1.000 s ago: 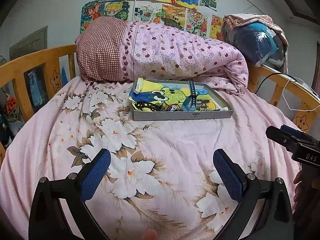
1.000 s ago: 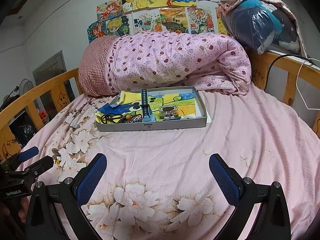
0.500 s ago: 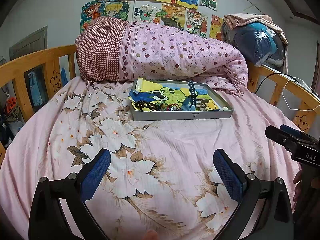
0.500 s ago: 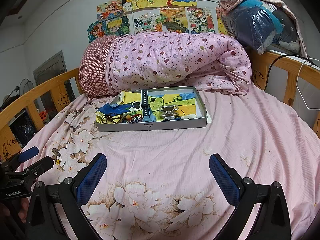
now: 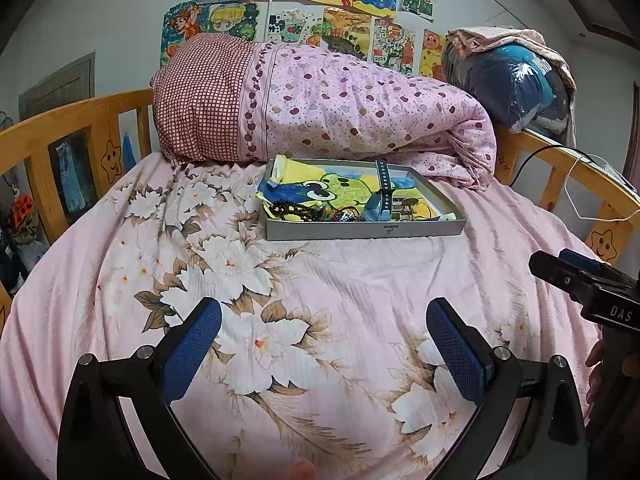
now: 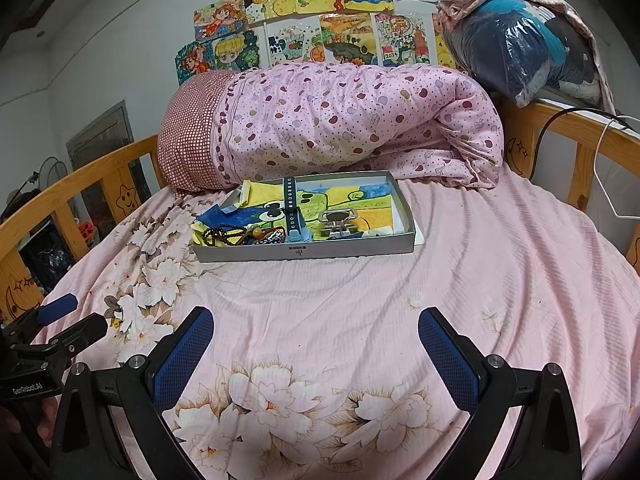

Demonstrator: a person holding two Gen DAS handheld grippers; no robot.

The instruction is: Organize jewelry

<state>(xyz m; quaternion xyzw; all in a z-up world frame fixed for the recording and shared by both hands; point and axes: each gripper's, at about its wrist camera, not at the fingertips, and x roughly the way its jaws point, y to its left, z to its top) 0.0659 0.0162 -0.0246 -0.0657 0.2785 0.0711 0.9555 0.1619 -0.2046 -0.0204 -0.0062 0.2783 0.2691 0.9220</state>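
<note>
A shallow grey tray (image 5: 364, 230) (image 6: 304, 251) lies mid-bed, lined with a colourful frog drawing. Inside it lie a dark bead bracelet (image 5: 294, 211) (image 6: 222, 235), a blue watch strap (image 5: 382, 192) (image 6: 291, 208) and a silver metal clasp (image 6: 338, 224), plus small mixed pieces. My left gripper (image 5: 322, 340) hovers over the floral sheet well short of the tray, open and empty. My right gripper (image 6: 314, 346) is likewise open and empty, near the front of the bed. Each gripper shows at the edge of the other's view.
A rolled pink quilt (image 5: 340, 116) (image 6: 340, 120) lies right behind the tray. Wooden bed rails (image 5: 60, 136) (image 6: 580, 136) run along both sides. A bagged bundle (image 6: 532, 40) sits at the right corner, with a cable (image 5: 560, 152). Open sheet lies between grippers and tray.
</note>
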